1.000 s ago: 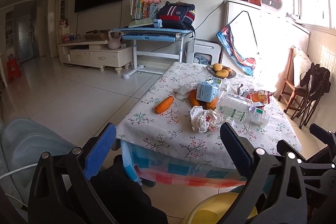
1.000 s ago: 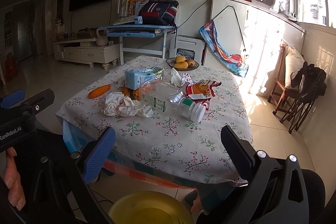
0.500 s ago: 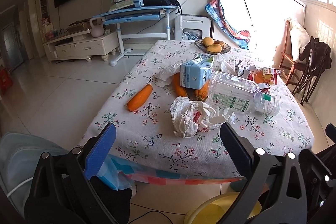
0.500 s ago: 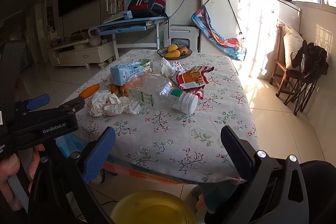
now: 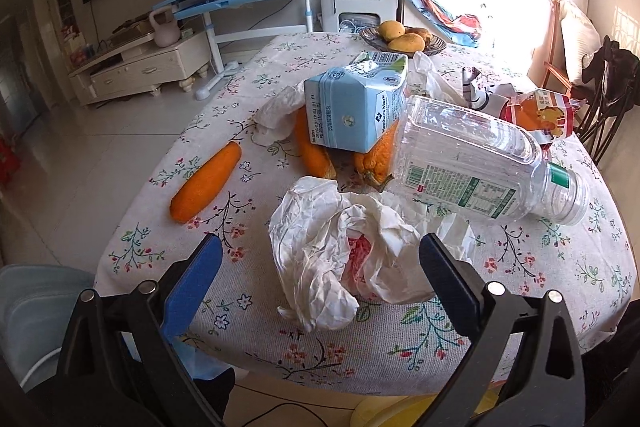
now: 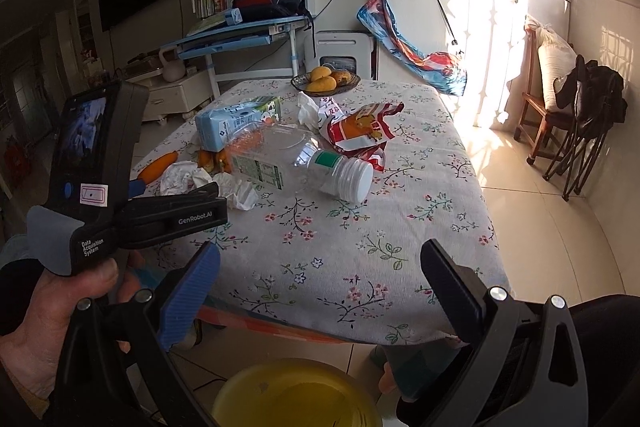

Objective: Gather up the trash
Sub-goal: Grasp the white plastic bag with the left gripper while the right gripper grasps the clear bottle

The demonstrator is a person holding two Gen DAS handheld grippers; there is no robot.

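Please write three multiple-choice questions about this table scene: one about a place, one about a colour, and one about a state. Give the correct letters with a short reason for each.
1. What lies nearest the left gripper?
A. crumpled white wrapper
B. fruit bowl
C. snack bag

2. What colour is the carton?
A. red
B. light blue
C. green

3. How is the plastic bottle?
A. upright
B. lying on its side
C. hanging off the table

Answers:
1 A: the crumpled white wrapper sits between the open jaws in the left wrist view.
2 B: the carton has light blue sides.
3 B: the plastic bottle lies on the tablecloth.
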